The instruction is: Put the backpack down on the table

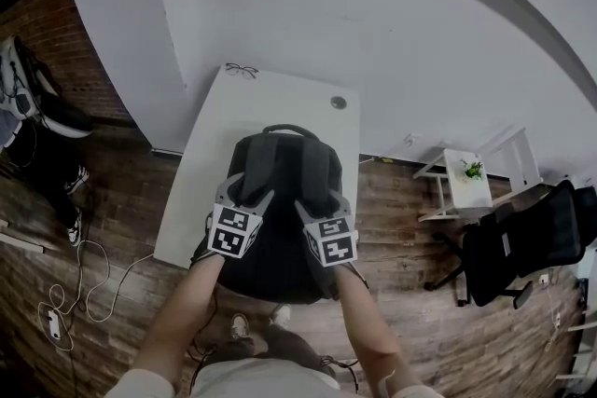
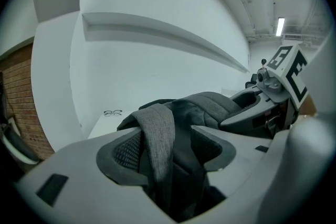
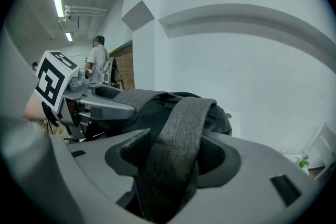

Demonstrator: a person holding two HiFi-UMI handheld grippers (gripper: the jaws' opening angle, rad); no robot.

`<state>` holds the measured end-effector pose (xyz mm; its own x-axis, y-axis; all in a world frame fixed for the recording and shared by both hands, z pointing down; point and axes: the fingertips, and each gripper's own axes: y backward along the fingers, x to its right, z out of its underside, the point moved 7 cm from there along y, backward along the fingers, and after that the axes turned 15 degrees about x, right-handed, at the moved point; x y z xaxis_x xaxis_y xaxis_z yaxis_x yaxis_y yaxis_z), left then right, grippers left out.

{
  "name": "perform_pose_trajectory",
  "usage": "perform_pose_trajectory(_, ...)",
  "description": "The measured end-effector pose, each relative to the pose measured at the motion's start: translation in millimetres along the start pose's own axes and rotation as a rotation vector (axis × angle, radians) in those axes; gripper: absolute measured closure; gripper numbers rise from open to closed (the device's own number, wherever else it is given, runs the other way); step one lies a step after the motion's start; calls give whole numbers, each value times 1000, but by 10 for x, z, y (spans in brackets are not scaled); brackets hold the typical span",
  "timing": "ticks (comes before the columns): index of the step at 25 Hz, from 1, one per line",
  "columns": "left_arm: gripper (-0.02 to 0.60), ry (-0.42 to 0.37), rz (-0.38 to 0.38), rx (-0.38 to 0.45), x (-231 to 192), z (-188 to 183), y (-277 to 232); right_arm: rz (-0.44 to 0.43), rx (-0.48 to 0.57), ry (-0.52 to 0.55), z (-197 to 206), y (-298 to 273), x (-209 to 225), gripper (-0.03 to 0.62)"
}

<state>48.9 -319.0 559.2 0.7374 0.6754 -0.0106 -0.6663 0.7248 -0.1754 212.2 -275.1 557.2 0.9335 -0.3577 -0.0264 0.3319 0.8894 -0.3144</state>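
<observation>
The backpack [image 1: 280,200] sits upright at the near end of the white table [image 1: 213,144], its top handle toward the far wall and its strap side toward me. Its lower part covers the table's near edge, so I cannot tell whether the whole base is bearing on the top. One grey shoulder strap [image 2: 157,136] runs up between the jaws of my left tongs [image 1: 244,189]. The other strap [image 3: 178,136] runs through my right tongs [image 1: 320,202] the same way. Both tongs stand wide open: the padded jaws are spread well apart on each side and each strap lies loose between them, draped rather than pinched. So I have hold of nothing, though both straps are threaded through. I judge the setting-down itself done and the release under way. What comes next, I think, is to draw both tongs back toward me along the straps without snagging them, watching that the bag does not tip off the near edge once I am clear. Farther up the table, well apart from the bag, lie a pair of glasses [image 1: 242,70].
</observation>
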Motion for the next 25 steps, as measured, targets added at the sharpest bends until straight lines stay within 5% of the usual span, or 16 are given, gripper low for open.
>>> perform_pose_trajectory(20,285,-4,-46,82,35,-121,817,182,168,27,-207,641,-296,352)
perform_pose_trajectory(25,405,-49,-64,162,114,-269,1057,205,165,8,-193,873,-434,352)
